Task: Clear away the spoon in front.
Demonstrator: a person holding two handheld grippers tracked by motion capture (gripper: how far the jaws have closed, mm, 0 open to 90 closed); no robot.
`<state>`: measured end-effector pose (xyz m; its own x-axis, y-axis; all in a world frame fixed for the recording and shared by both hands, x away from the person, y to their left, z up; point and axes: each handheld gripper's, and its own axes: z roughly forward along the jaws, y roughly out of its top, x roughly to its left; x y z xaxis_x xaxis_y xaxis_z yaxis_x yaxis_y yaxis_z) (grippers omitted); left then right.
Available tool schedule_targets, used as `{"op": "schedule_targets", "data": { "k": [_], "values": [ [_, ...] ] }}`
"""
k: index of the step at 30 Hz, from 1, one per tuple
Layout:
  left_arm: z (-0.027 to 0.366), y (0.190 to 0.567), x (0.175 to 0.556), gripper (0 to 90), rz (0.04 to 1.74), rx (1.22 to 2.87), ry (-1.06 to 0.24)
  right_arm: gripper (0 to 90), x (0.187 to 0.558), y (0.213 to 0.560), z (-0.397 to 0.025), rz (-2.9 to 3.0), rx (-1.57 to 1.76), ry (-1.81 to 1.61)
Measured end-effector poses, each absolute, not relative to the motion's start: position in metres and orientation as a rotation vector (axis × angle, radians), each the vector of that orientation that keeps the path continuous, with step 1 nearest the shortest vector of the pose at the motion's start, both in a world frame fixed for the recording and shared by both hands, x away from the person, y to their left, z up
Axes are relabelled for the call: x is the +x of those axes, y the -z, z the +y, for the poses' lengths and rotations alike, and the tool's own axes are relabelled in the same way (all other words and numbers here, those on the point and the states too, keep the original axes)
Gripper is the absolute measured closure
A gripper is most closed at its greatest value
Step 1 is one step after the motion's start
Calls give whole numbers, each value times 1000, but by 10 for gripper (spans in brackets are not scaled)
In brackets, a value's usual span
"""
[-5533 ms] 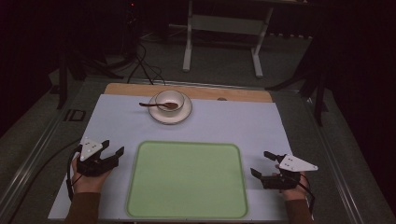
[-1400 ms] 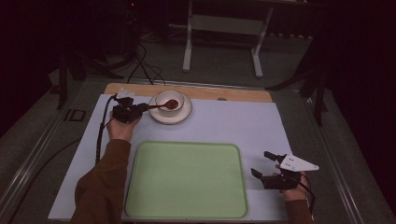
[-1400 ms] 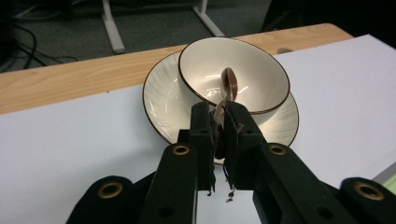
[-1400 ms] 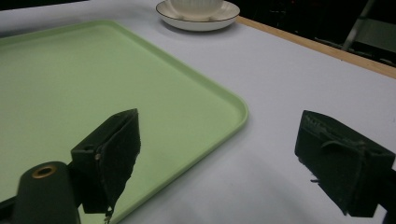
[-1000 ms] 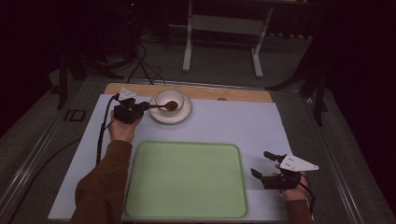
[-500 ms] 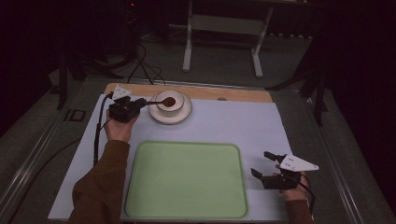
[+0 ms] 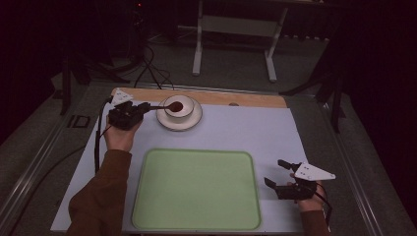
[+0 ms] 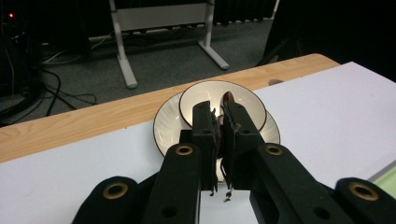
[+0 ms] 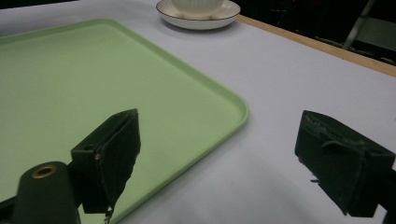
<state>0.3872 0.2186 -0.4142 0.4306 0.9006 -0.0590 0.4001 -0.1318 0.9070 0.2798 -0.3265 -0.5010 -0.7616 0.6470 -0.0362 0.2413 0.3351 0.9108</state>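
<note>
since a moment ago our left gripper (image 7: pixel 142 109) has drawn the spoon (image 7: pixel 164 105) up, its brown bowl end now over the cup (image 7: pixel 178 106) on the saucer (image 7: pixel 179 120), jaws pinched on the handle. near us lies the green tray (image 7: pixel 196 189). our right gripper (image 7: pixel 280 173) rests beside it on the white table (image 7: pixel 255 130), jaws spread wide.
</note>
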Motion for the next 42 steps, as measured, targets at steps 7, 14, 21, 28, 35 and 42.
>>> {"op": "schedule_targets", "data": {
  "k": [7, 14, 21, 28, 35, 42],
  "values": [
    [220, 406, 378, 841, 1108, 1730, -655, 140, 280, 501, -326, 2212, 783, -1407],
    [219, 401, 369, 841, 1078, 1750, -649, 140, 280, 501, -326, 2213, 784, -1406],
    [221, 400, 361, 841, 1060, 1775, -641, 140, 280, 501, -326, 2216, 782, -1402],
    [225, 403, 351, 841, 1067, 1786, -621, 140, 280, 501, -326, 2217, 782, -1400],
    [229, 408, 343, 841, 1078, 1798, -611, 140, 280, 502, -326, 2220, 783, -1397],
    [234, 410, 332, 841, 1076, 1804, -605, 140, 280, 502, -326, 2221, 783, -1397]
  ]
}}
